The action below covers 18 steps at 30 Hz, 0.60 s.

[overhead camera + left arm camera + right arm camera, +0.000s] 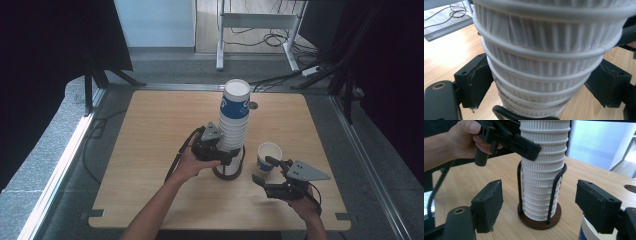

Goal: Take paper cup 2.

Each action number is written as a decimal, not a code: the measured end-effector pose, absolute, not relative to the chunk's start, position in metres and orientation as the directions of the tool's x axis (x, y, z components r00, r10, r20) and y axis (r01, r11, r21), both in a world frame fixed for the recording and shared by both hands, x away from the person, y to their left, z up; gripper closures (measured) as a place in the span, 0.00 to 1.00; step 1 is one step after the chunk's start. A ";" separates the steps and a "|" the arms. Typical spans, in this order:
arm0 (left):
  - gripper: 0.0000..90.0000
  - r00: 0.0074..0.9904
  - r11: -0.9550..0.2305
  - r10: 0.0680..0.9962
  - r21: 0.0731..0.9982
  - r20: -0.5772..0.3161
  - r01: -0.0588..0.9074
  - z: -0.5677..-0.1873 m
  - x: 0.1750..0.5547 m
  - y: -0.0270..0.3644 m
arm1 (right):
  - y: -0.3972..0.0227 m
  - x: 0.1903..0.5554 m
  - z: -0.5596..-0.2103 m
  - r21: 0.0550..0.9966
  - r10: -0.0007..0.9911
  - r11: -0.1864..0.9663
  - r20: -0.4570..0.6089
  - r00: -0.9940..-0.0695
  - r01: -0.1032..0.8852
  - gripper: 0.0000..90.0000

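High view: left tongs pinch the cup stack standing in its wire holder mid-desk. Right tongs stand spread just beside a single cup. Pulling sideways could tip the tall stack.

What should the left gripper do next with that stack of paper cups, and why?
Probably close a little more on the cup stack and lift slowly. The left gripper already straddles the ribbed cups, its pads at or very near the sides, above the wire holder. The right gripper stands open and apart, beside the single cup, so it could steady the holder if the cups stick.
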State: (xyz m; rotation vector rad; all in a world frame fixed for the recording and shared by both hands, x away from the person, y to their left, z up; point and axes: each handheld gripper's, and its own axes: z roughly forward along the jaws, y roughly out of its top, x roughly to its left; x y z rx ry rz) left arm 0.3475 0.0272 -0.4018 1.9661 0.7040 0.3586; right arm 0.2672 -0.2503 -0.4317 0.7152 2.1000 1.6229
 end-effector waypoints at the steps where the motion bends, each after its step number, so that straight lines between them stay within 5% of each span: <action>1: 0.15 0.788 -0.355 0.614 0.877 -0.043 0.324 -0.402 0.347 0.027 | -0.249 0.268 -0.430 0.967 0.604 0.201 0.004 -0.797 0.157 0.25; 18: 0.15 0.786 -0.354 0.616 0.876 -0.045 0.328 -0.402 0.346 0.027 | -0.239 0.303 -0.353 0.969 0.545 0.222 -0.028 -0.838 0.112 0.25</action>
